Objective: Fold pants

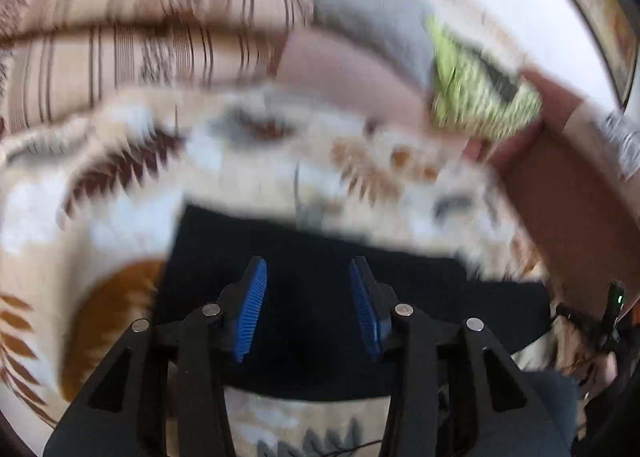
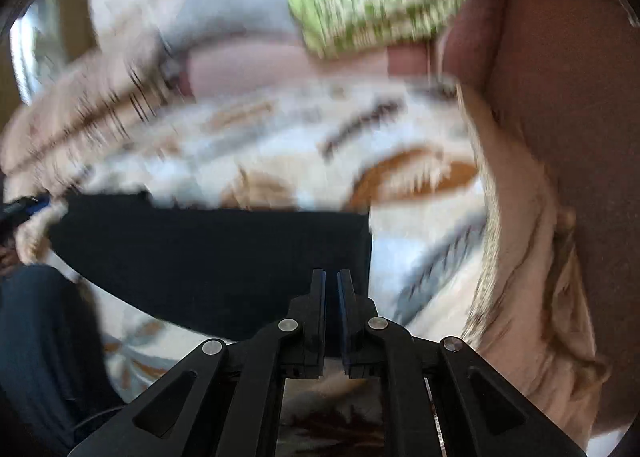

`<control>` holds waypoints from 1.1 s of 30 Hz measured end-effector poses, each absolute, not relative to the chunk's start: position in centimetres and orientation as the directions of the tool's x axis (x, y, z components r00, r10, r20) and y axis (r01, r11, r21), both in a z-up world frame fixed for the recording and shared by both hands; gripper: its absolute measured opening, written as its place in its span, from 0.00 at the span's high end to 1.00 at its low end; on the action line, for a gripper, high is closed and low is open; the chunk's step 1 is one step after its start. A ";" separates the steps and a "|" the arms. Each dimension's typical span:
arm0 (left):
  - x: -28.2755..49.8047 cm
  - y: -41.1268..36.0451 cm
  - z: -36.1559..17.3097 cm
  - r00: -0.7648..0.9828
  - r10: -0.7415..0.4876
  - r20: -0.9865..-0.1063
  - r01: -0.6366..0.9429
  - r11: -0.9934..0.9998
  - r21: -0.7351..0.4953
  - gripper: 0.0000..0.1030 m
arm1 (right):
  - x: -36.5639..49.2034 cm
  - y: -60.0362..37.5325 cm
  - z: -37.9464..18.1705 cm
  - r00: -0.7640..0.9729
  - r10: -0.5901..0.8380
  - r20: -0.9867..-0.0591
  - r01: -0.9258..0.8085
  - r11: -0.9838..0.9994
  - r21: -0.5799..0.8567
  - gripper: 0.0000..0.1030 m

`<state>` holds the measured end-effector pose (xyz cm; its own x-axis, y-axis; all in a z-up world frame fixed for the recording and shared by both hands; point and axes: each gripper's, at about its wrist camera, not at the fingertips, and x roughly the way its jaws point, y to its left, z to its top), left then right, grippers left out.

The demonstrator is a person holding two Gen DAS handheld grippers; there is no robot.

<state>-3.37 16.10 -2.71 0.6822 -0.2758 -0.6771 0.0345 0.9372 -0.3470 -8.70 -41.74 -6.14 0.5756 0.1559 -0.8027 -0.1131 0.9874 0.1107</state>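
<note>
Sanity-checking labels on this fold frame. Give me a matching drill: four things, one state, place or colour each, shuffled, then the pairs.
Things:
1. left gripper
2. right gripper
3. folded black pants
4. green-and-white patterned cushion

States:
A. lies flat on the leaf-patterned bedspread
B. blue-padded fingers spread wide apart
C. sits far back, next to a grey cushion
D. fingers nearly together, a thin gap between them

Pairs: 1-B, 2-D, 3-A, 4-C

left tool (image 1: pixel 307 269) jaws spread wide; right tool (image 2: pixel 331 277) jaws nearly closed, narrow gap.
</note>
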 end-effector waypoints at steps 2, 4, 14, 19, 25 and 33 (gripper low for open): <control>-3.8 16.3 -5.7 0.624 -0.262 -0.736 0.009 0.945 -0.328 0.67 | -9.9 -42.1 -6.7 0.603 0.169 -0.779 -0.085 0.985 0.148 0.94; -5.6 16.7 -5.9 0.667 -0.231 -0.708 0.053 0.963 -0.264 0.75 | -10.8 -42.8 -7.0 0.589 0.203 -0.782 -0.078 0.978 0.195 0.94; -6.5 15.3 -2.4 0.722 -0.287 -0.630 0.093 0.942 -0.322 0.67 | -9.5 -40.7 -1.5 0.625 0.293 -0.723 -0.134 0.953 0.270 0.89; -5.5 11.3 -3.8 0.655 -0.363 -0.663 0.174 0.926 -0.335 0.57 | -6.4 -33.1 -3.2 0.496 0.338 -0.800 -0.300 0.931 0.208 0.81; -7.5 11.3 -6.0 0.642 -0.361 -0.676 0.227 0.932 -0.282 0.58 | -4.7 -31.4 -4.4 0.344 0.285 -0.895 -0.286 0.939 0.189 0.78; -6.2 9.4 -3.2 0.622 -0.462 -0.632 0.251 0.882 -0.398 0.58 | -3.7 -21.0 -2.1 0.376 0.537 -0.755 -0.501 0.803 0.322 0.67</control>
